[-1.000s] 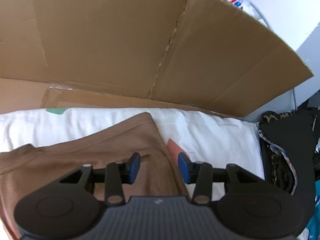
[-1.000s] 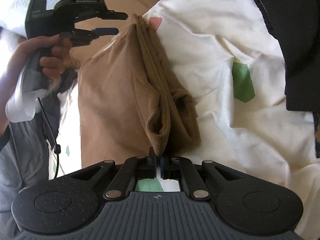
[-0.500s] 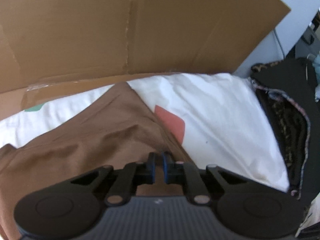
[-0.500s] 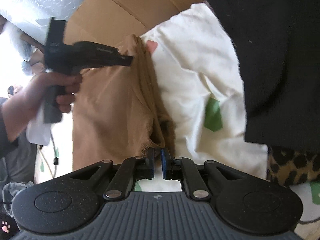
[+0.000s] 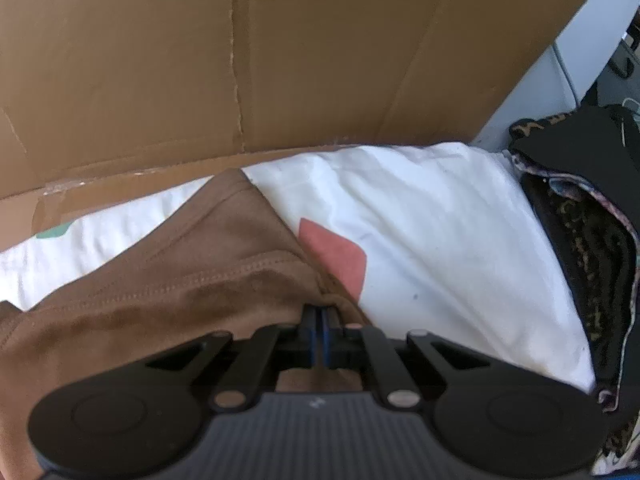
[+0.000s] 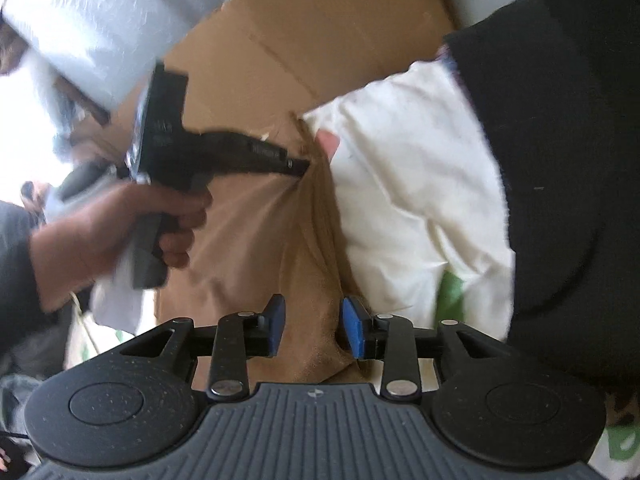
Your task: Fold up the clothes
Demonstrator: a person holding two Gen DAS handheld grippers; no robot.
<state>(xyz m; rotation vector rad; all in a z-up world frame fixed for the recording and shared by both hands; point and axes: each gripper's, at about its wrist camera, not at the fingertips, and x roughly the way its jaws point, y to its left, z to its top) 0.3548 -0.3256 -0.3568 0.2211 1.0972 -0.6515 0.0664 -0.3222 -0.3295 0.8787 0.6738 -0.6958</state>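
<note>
Left gripper [image 5: 319, 332]: we pinch the brown shirt [image 5: 192, 280] edge, jaws clenched.
Right gripper [image 6: 313, 328]: our jaws spread, shirt fold between them.

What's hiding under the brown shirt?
Under the brown shirt lies a white sheet with a pink patch peeking out beside it. Whatever the sheet shows beneath the shirt itself is covered, so I cannot tell.

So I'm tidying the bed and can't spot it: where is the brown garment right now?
The brown garment lies on the white sheet before the cardboard; the left gripper pinches its folded edge, and the open right gripper straddles its near end.
</note>
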